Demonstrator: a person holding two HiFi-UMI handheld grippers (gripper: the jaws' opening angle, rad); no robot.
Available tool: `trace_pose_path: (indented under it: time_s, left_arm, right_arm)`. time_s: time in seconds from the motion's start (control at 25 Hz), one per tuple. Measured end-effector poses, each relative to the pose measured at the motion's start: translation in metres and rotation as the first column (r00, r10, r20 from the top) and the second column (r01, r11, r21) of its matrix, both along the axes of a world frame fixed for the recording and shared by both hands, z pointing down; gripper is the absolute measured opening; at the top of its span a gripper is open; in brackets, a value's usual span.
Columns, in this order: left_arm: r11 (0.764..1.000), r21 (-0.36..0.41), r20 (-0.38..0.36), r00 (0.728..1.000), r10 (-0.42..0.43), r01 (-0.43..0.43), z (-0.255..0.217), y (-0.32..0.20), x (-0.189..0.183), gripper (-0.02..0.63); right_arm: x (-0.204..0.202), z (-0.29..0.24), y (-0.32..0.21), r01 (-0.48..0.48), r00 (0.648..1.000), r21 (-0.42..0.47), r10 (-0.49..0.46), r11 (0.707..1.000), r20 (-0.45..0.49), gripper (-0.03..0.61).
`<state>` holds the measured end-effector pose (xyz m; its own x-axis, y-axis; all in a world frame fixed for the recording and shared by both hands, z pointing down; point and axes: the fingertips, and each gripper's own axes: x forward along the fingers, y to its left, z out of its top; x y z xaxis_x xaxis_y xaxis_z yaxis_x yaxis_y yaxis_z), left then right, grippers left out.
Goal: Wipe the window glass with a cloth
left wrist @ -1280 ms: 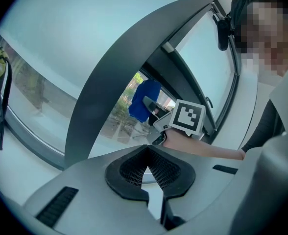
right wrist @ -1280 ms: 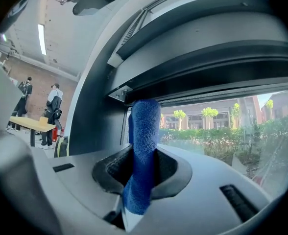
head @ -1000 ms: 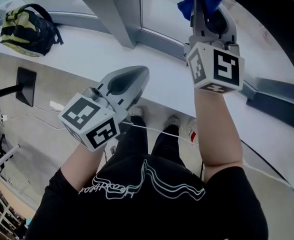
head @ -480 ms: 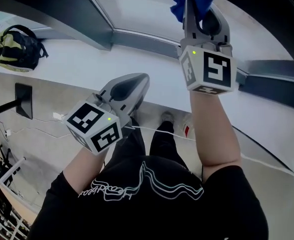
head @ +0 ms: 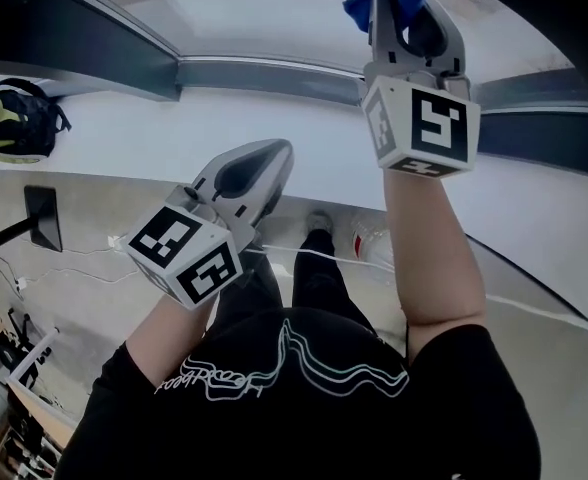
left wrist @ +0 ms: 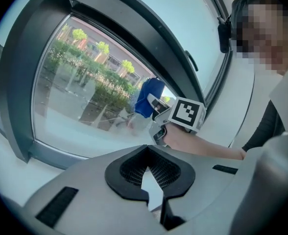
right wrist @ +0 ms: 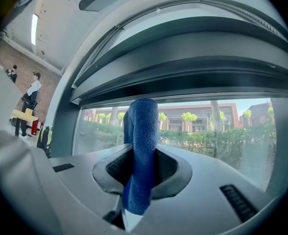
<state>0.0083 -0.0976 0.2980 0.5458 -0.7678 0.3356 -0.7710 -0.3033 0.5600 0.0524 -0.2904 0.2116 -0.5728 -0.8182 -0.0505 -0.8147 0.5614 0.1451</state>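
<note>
right tongs (right wrist: pixel 140 151) are gripping one blue cloth (right wrist: pixel 141 121) by the window glass (right wrist: pixel 207 126) | left tongs (left wrist: pixel 149 173) are hanging closed, empty | one backpack (head: pixel 14 123) is lying on the sill (head: pixel 274 133)

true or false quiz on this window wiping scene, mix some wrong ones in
1. The right gripper has its jaws shut on a blue cloth. True.
2. The left gripper holds a second cloth. False: its jaws are together with nothing between them.
3. A backpack lies on the white ledge. True.
4. It is night beyond the window glass. False: it is daylight, with green trees outside.
</note>
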Motion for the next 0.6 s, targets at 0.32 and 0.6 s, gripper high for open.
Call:
trace_pose_path:
  time_s: [0.32, 0.6]
  left_arm:
    - [0.999, -0.022, -0.013, 0.999, 0.040, -0.040, 0.018, -0.008, 0.057, 0.006]
    - [0.996, -0.035, -0.002, 0.997, 0.082, -0.082, 0.025, -0.013, 0.102, 0.006]
  right_arm:
    - [0.079, 0.000, -0.012, -0.059, 0.998, 0.027, 0.059, 0.998, 0.000, 0.067]
    - [0.152, 0.000, -0.022, -0.128, 0.992, 0.032, 0.128, 0.991, 0.006, 0.067]
